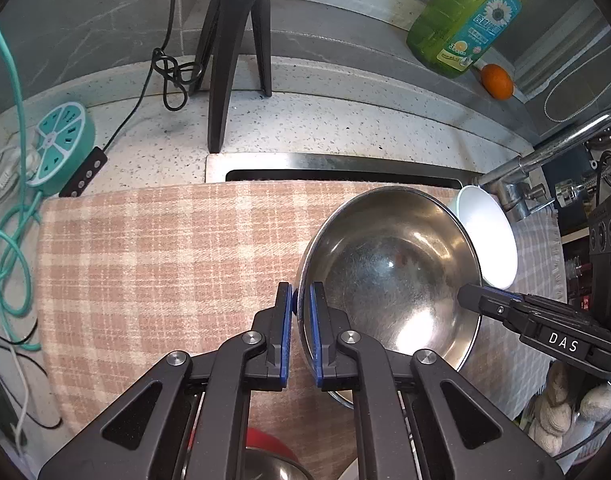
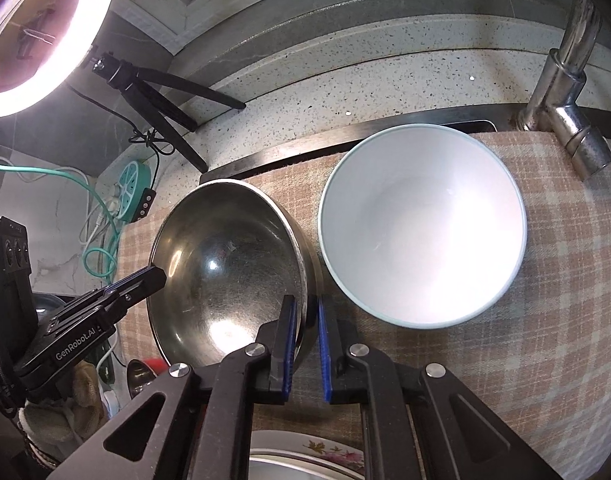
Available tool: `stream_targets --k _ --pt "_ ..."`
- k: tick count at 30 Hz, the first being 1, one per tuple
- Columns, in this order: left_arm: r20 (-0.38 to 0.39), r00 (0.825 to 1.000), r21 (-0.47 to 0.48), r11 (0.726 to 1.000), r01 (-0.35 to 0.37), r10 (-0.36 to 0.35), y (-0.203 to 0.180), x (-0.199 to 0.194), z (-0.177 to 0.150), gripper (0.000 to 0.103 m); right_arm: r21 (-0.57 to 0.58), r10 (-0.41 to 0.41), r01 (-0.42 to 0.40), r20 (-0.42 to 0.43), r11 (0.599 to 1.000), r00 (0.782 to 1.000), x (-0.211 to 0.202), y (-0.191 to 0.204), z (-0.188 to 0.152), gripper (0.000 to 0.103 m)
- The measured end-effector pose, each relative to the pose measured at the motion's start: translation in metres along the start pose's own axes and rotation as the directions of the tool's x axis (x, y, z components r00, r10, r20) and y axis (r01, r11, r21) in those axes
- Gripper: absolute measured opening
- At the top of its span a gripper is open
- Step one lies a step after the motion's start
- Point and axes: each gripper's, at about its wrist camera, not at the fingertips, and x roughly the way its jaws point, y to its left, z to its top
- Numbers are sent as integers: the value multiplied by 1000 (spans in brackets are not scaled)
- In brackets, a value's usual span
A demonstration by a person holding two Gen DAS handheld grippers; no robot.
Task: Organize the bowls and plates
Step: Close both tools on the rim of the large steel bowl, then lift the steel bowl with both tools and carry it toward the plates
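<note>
A steel bowl (image 1: 389,272) (image 2: 225,264) stands on a checked cloth (image 1: 165,260) over the sink. My left gripper (image 1: 301,292) is shut on its left rim, with one blue pad inside the bowl and one outside. My right gripper (image 2: 307,304) is shut on the opposite rim in the same way. Each gripper shows from the side in the other's view: the right gripper (image 1: 469,294) and the left gripper (image 2: 155,276). A white bowl (image 2: 421,228) (image 1: 489,236) stands upright just right of the steel bowl, close to it and free of both grippers.
A steel tap (image 2: 565,92) rises behind the white bowl. A black tripod (image 1: 233,60), a teal power hub (image 1: 61,140) and cables lie on the speckled counter at the back left. A green bottle (image 1: 465,20) and an orange (image 1: 496,81) sit on the ledge. A flowered plate (image 2: 317,456) lies below the grippers.
</note>
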Motion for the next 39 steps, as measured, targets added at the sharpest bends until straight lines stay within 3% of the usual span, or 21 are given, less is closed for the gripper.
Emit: stream_targets --k 21,39 --pt "109 994 -45 999 -24 29 2 -60 -22 7 -98 48 -43 45 994 998 -47 31 -16 9" --pt "212 968 -191 977 -90 131 34 -140 -100 7 -296 118 -109 13 949 993 -73 110 -61 9"
